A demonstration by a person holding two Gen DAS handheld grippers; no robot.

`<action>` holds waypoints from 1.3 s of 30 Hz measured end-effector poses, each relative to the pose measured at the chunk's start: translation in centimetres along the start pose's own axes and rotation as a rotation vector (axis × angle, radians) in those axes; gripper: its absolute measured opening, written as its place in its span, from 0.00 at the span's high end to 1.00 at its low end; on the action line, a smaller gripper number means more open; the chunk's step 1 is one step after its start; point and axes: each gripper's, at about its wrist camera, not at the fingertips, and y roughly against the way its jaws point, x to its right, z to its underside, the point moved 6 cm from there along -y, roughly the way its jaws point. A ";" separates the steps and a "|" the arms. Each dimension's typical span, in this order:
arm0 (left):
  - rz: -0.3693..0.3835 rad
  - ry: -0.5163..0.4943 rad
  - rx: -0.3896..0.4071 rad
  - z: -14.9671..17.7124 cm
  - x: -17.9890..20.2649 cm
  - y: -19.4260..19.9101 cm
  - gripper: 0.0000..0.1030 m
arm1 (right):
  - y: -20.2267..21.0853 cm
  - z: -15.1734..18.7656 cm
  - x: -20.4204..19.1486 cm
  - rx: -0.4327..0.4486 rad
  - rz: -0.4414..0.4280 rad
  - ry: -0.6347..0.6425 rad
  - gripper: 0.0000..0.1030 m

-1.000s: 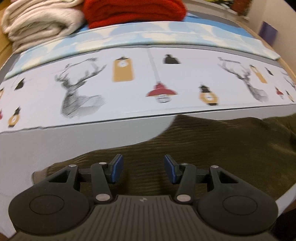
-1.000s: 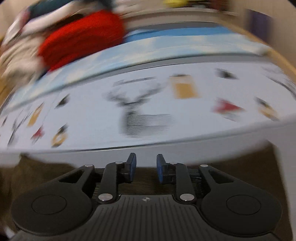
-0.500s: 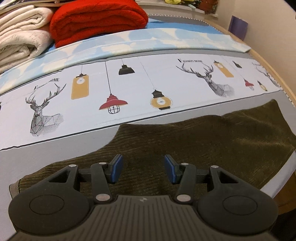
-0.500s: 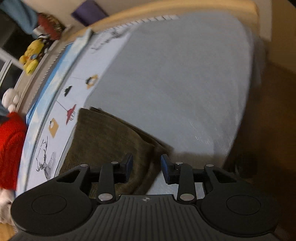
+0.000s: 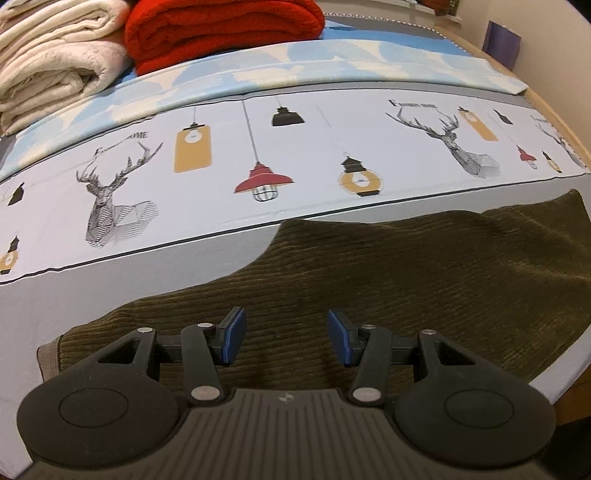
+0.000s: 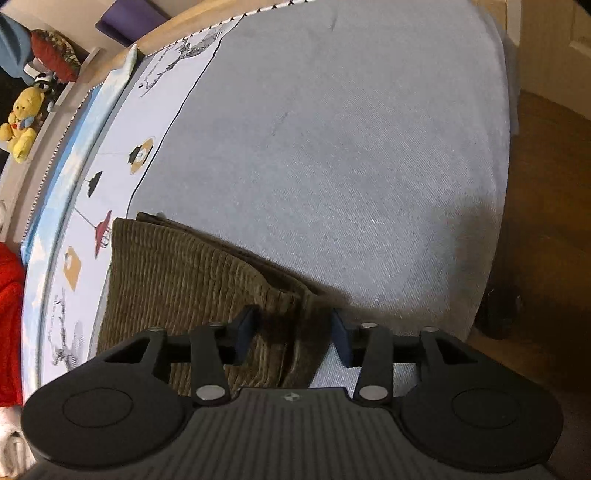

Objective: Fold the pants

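Note:
Olive corduroy pants (image 5: pixel 406 277) lie flat along the near edge of a grey bed sheet (image 6: pixel 332 147). In the left wrist view my left gripper (image 5: pixel 286 338) hangs open over the pants near one end, its blue pads apart with nothing pinched. In the right wrist view the pants (image 6: pixel 177 273) end in a layered edge. My right gripper (image 6: pixel 291 334) straddles that edge, one finger over the corduroy and the other over the sheet. Its jaws are closing with the fabric edge between them, and the pads do not press on it.
A printed strip with deer and lamps (image 5: pixel 295 147) runs behind the pants, then a blue and white cloth (image 5: pixel 332 62). Folded red (image 5: pixel 221 29) and cream (image 5: pixel 55 62) blankets sit at the back. A yellow plush toy (image 6: pixel 22 122) sits on a ledge. The wooden floor (image 6: pixel 546 221) drops off beside the bed.
The right gripper swung and rolled from facing the printed strip down to the pants' end at the bed's corner. The left gripper drifted sideways along the pants, jaws unchanged.

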 end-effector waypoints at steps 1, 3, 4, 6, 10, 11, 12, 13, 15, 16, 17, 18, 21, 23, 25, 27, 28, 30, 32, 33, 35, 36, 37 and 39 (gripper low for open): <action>-0.002 0.006 0.001 0.0 -0.2 0.1 0.47 | 0.2 0.0 -0.3 0.013 -0.002 0.001 0.77; -0.004 0.018 0.006 -0.1 -0.8 0.3 0.47 | 1.0 0.0 -1.0 0.049 0.005 0.004 0.79; -0.003 0.022 0.010 -0.1 -1.1 0.5 0.47 | 1.5 0.1 -1.8 0.074 0.014 0.028 0.80; -0.002 0.032 0.019 -0.2 -1.5 0.8 0.47 | 2.8 0.2 -4.2 0.139 0.031 0.129 0.80; 0.000 0.043 0.034 0.0 -2.3 1.5 0.47 | 6.8 3.1 -11.3 0.317 0.023 0.406 0.80; -0.001 0.048 0.036 0.1 -2.7 1.7 0.47 | 7.8 4.5 -13.5 0.364 0.005 0.482 0.80; -0.001 0.052 0.039 0.2 -3.0 1.8 0.47 | 8.6 5.8 -15.1 0.400 -0.008 0.542 0.80; -0.004 0.058 0.042 0.3 -3.3 2.0 0.47 | 9.5 7.4 -17.0 0.447 -0.027 0.618 0.80; -0.010 0.076 0.041 0.6 -4.3 2.2 0.47 | 11.4 11.4 -21.2 0.537 -0.102 0.773 0.80; -0.013 0.084 0.041 0.7 -4.7 2.2 0.47 | 12.2 13.8 -23.0 0.573 -0.152 0.851 0.80; -0.017 0.092 0.043 0.8 -5.2 2.4 0.47 | 13.0 16.6 -25.0 0.605 -0.212 0.940 0.80; -0.021 0.100 0.043 1.0 -5.7 2.5 0.47 | 13.7 19.5 -26.8 0.625 -0.280 1.027 0.80; -0.034 0.120 0.040 1.6 -7.0 2.6 0.47 | 14.5 28.3 -30.2 0.601 -0.479 1.243 0.80; -0.040 0.131 0.038 2.0 -7.8 2.8 0.47 | 14.1 34.2 -31.3 0.533 -0.591 1.387 0.80; -0.047 0.140 0.036 2.3 -8.5 3.0 0.47 | 12.6 40.3 -31.4 0.428 -0.679 1.542 0.80; -0.051 0.154 0.035 2.6 -9.2 3.1 0.47 | 10.6 45.3 -30.7 0.296 -0.710 1.698 0.80; -0.053 0.161 0.033 2.7 -9.6 3.2 0.47 | 8.9 47.7 -30.0 0.215 -0.695 1.794 0.80; -0.057 0.173 0.030 2.9 -10.0 3.2 0.47 | 6.2 51.1 -28.2 0.127 -0.608 1.963 0.80; -0.057 0.179 0.028 3.0 -10.3 3.2 0.47 | 4.9 52.8 -26.8 0.131 -0.569 2.110 0.80; -0.056 0.178 0.029 3.0 -10.3 3.2 0.47 | 5.2 53.2 -26.7 0.161 -0.561 2.153 0.80; -0.053 0.170 0.033 3.0 -10.3 3.3 0.47 | 6.2 53.3 -27.2 0.180 -0.565 2.172 0.80; -0.052 0.166 0.034 2.9 -10.2 3.3 0.47 | 6.8 53.1 -27.5 0.167 -0.586 2.160 0.80; -0.052 0.165 0.034 2.8 -10.1 3.2 0.47 | 7.5 53.4 -27.2 0.150 -0.605 2.159 0.80; -0.050 0.165 0.031 2.6 -9.9 3.1 0.47 | 7.7 54.4 -25.7 0.092 -0.627 2.212 0.80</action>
